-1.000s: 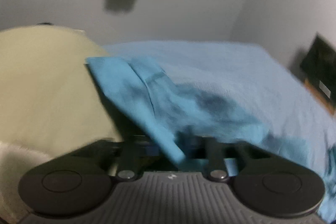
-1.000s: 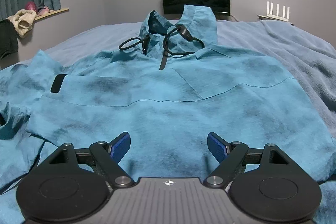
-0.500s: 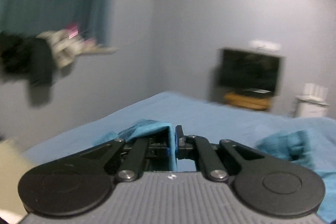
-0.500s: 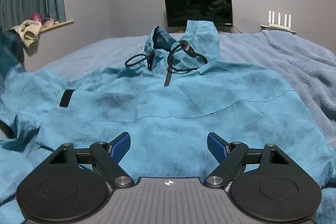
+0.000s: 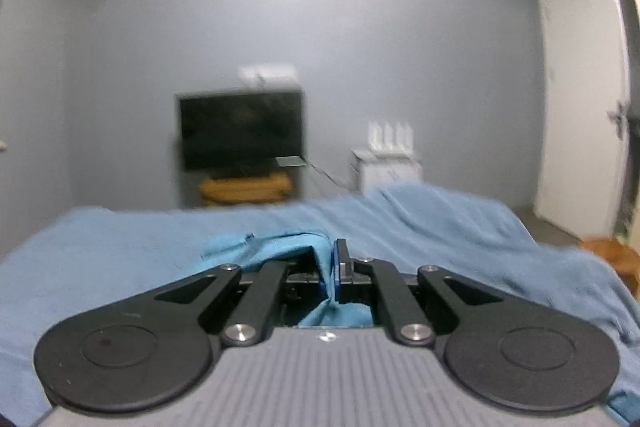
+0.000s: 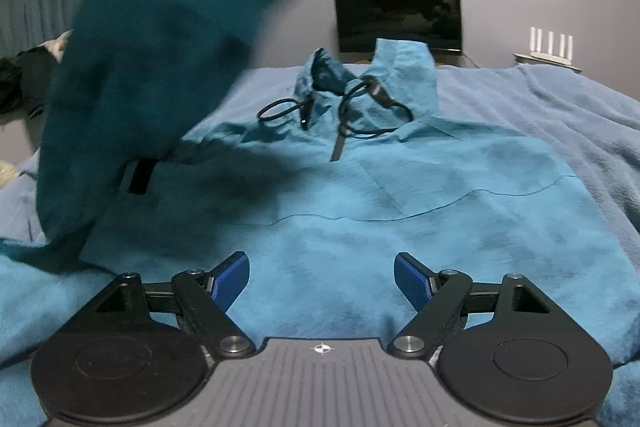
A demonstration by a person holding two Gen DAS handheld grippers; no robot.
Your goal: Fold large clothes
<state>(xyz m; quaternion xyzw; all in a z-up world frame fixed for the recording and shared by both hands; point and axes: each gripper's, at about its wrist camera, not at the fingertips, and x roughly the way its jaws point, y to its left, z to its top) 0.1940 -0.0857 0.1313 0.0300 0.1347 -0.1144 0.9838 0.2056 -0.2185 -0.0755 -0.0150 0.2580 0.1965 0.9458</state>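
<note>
A teal hoodie (image 6: 400, 203) lies front-up on the blue bedspread (image 6: 560, 115), hood and black drawstrings toward the far wall. My right gripper (image 6: 322, 277) is open and empty, low over the hoodie's hem. My left gripper (image 5: 329, 267) is shut on the hoodie's sleeve (image 5: 276, 251), held above the bed. In the right wrist view that lifted sleeve (image 6: 160, 47) hangs blurred at the upper left, over the hoodie's left shoulder.
A dark TV (image 6: 398, 13) stands against the far wall, also in the left wrist view (image 5: 240, 133). A white router (image 6: 550, 47) sits to its right. A white door (image 5: 580, 99) is at the right. Curtains and clothes (image 6: 24, 75) are at the left.
My left gripper has swung right and lifted the sleeve up over the hoodie's left side. My right gripper has stayed open, shifting slightly.
</note>
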